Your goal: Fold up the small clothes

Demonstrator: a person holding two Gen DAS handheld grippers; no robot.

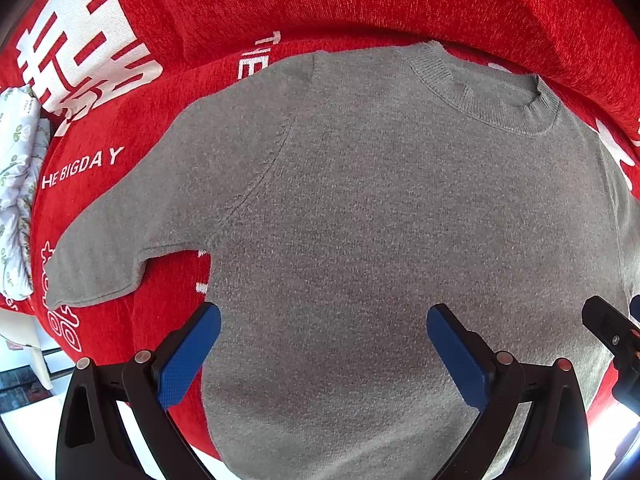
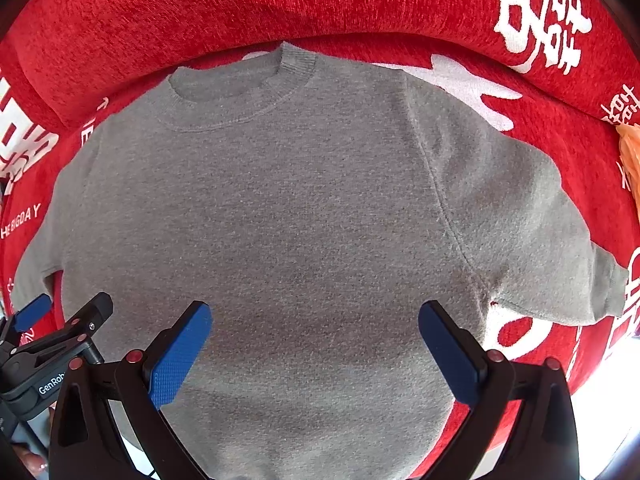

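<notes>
A small grey knit sweater (image 1: 380,208) lies flat and spread out on a red cover, collar at the far side, both short sleeves out to the sides. It also shows in the right wrist view (image 2: 288,216). My left gripper (image 1: 324,320) is open and empty, hovering above the sweater's lower body, left of centre. My right gripper (image 2: 316,316) is open and empty above the lower body, right of centre. The right gripper's tip shows at the right edge of the left wrist view (image 1: 612,328). The left gripper shows at the left edge of the right wrist view (image 2: 60,332).
The red cover (image 1: 360,4) with white lettering rises into a backrest behind the collar. A floral white cloth (image 1: 18,184) lies at the far left. An orange item (image 2: 630,148) sits at the far right edge. The cover's front edge drops to a pale floor.
</notes>
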